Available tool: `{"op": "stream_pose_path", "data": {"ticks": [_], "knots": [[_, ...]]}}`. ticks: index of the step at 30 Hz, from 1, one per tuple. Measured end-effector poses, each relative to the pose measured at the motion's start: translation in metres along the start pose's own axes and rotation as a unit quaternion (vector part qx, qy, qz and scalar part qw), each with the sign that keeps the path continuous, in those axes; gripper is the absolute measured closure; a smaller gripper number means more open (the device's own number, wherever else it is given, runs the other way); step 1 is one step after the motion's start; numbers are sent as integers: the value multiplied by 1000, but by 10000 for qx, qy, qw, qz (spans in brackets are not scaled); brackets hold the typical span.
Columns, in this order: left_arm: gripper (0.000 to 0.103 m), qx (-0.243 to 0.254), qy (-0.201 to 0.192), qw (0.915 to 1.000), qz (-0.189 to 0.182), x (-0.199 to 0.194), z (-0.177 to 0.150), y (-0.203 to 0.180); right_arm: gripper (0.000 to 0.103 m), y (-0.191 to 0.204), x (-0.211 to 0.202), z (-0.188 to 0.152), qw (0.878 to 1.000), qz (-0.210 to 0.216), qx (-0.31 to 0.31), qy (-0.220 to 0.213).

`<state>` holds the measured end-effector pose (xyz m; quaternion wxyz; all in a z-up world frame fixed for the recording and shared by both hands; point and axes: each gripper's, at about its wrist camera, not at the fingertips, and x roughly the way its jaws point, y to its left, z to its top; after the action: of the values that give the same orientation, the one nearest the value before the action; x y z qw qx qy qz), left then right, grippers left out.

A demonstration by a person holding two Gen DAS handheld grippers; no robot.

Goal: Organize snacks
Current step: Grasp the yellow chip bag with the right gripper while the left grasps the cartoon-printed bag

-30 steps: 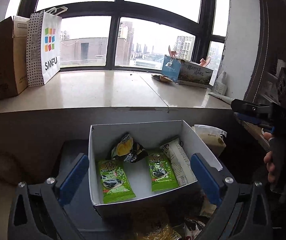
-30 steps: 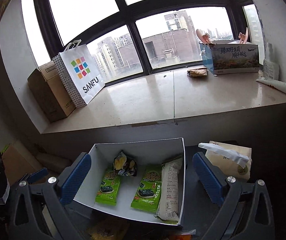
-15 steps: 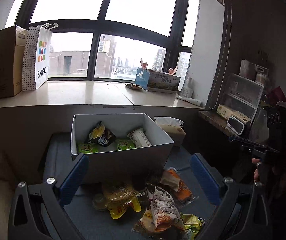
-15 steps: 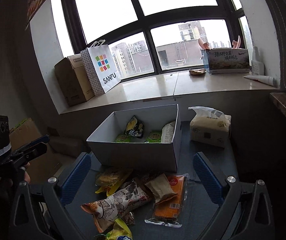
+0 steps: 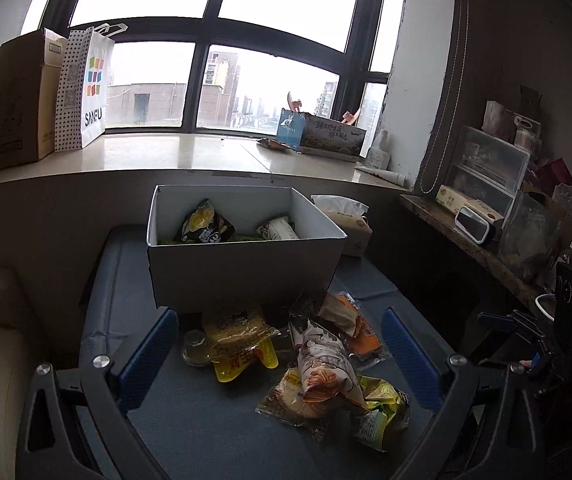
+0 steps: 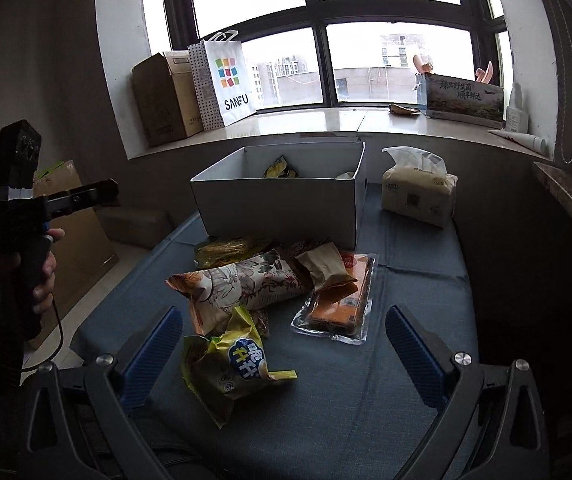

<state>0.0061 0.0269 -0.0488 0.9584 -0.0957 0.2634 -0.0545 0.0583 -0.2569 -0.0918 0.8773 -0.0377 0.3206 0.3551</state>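
Note:
A white cardboard box (image 5: 246,272) (image 6: 282,204) stands at the far end of a blue-grey table and holds several snack packets. In front of it lies a loose heap of snacks: a floral-printed bag (image 6: 242,284) (image 5: 321,364), a yellow-green chip bag (image 6: 226,364) (image 5: 381,400), an orange packet in clear wrap (image 6: 341,296), a yellow packet (image 5: 242,340). My left gripper (image 5: 280,360) is open above the near side of the heap. My right gripper (image 6: 284,354) is open too, over the chip bag, holding nothing. In the right wrist view the left gripper (image 6: 98,196) shows at the left, held by a hand.
A tissue pack (image 6: 417,192) sits right of the box. The stone window sill (image 5: 166,156) behind carries a cardboard carton (image 5: 18,100), a SANFU paper bag (image 6: 226,84) and a printed box (image 6: 461,98). A cluttered side shelf (image 5: 481,216) runs along the right. A small glass jar (image 5: 196,350) stands by the yellow packet.
Both grippers have pulled back and away from the box, so its inside is now nearly hidden and the heap of snacks in front has come into view. Both stay open.

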Motion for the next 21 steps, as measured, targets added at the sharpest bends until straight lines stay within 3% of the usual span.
{"op": "stream_pose_path", "data": {"ticks": [6, 12, 21], "knots": [[0, 55, 62, 9998, 156, -2, -5, -1, 0, 12, 24, -22, 9978, -124, -388, 529], [0, 124, 171, 9998, 65, 2, -10, -2, 0, 26, 52, -28, 9935, 41, -691, 905], [0, 172, 404, 9990, -120, 13, -19, -9, 0, 39, 114, -31, 9765, 642, -1087, 1749]]}}
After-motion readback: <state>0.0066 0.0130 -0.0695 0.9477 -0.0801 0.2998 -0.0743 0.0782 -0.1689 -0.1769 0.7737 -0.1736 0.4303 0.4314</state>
